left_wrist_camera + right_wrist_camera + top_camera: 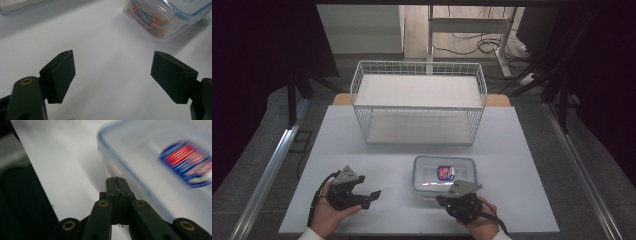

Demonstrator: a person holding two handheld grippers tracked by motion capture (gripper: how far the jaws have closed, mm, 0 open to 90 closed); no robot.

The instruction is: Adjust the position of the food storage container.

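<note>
We hold the left gripper (373, 195) low with jaws spread wide and empty — angled toward the lidded container (443, 172), which sits on the table (512, 150) before the wire rack (419, 100). The right gripper (443, 201), jaws pressed together on nothing, waits at its near edge.

Blurred in the right gripper view: plastic container (160, 167), its red-and-blue label (188, 163) unreadable, far end cut by the top and right edges. Cropped by the top and right edges in the left gripper view: same container, contents reduced to an orange smear behind the clear wall. Too small to read in the high view: lid label. Hidden under the right gripper (443, 200) there: container's near edge. Cut by the bottom edge: both forearms.
</note>
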